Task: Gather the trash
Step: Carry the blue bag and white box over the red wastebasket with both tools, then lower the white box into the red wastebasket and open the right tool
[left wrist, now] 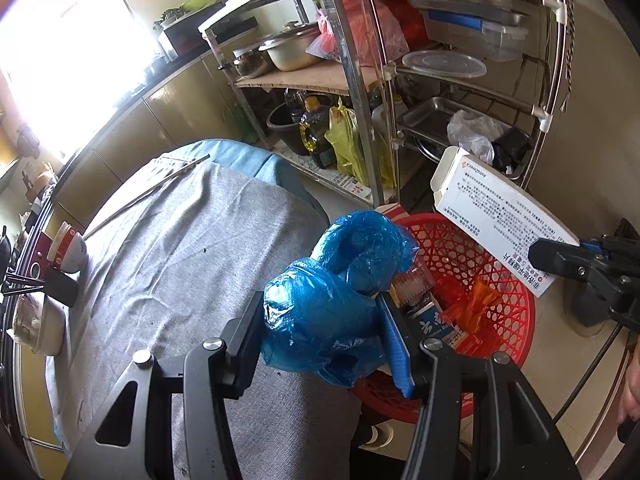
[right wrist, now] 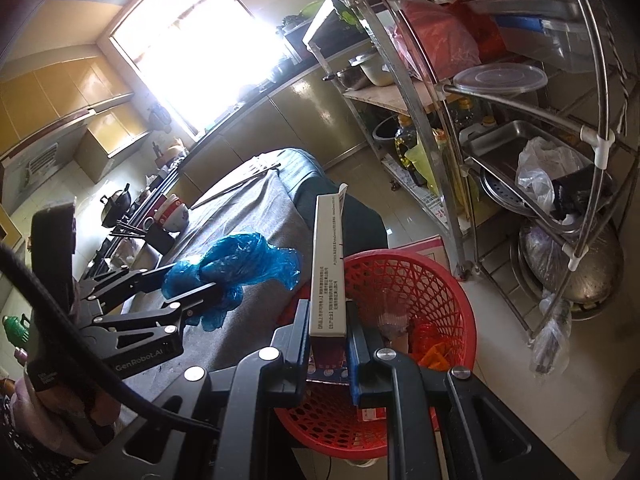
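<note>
My left gripper (left wrist: 320, 316) is shut on a crumpled blue plastic bag (left wrist: 340, 292), held at the table's edge beside the red mesh basket (left wrist: 512, 320). My right gripper (right wrist: 328, 344) is shut on a white medicine box (right wrist: 328, 264), held upright over the basket's (right wrist: 452, 292) near rim. In the left wrist view the box (left wrist: 492, 208) hangs above the basket with the right gripper (left wrist: 560, 260) at its lower end. In the right wrist view the left gripper (right wrist: 188, 284) holds the blue bag (right wrist: 240, 260) over the grey cloth. The basket holds orange wrappers (left wrist: 476, 304) and other packaging.
The table with grey cloth (left wrist: 192, 248) carries bowls (left wrist: 70, 248) and chopsticks at its left edge. A metal rack (left wrist: 440, 80) with pans, bags and oil bottles stands behind the basket. A cardboard box (right wrist: 424, 246) sits on the tiled floor by the rack.
</note>
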Tool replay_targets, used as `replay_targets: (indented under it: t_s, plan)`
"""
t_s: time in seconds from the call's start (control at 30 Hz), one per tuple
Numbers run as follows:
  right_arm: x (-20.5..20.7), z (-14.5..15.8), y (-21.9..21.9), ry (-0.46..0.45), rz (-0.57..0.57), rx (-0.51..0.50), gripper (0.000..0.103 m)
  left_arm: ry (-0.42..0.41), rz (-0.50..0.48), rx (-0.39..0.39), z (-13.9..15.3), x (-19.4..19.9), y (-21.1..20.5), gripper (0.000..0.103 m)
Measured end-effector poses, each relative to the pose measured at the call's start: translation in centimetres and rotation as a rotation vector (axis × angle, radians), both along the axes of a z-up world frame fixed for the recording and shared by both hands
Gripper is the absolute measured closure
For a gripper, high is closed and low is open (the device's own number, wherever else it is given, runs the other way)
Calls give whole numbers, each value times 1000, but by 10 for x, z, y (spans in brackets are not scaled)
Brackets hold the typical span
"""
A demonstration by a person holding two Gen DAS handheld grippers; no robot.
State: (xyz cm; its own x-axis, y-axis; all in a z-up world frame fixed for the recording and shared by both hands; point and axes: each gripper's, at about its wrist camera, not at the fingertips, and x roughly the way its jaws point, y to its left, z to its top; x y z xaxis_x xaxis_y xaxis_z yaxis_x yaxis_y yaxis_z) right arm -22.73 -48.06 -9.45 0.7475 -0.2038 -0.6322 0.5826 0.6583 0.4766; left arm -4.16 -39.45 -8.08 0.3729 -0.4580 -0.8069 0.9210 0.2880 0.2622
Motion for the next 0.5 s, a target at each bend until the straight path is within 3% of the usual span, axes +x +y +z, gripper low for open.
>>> replay_targets:
  t_s: [0.5]
  plan:
    - [-2,-9,-5,13,-10,21,86,8,-11,37,-15,-1,-9,47]
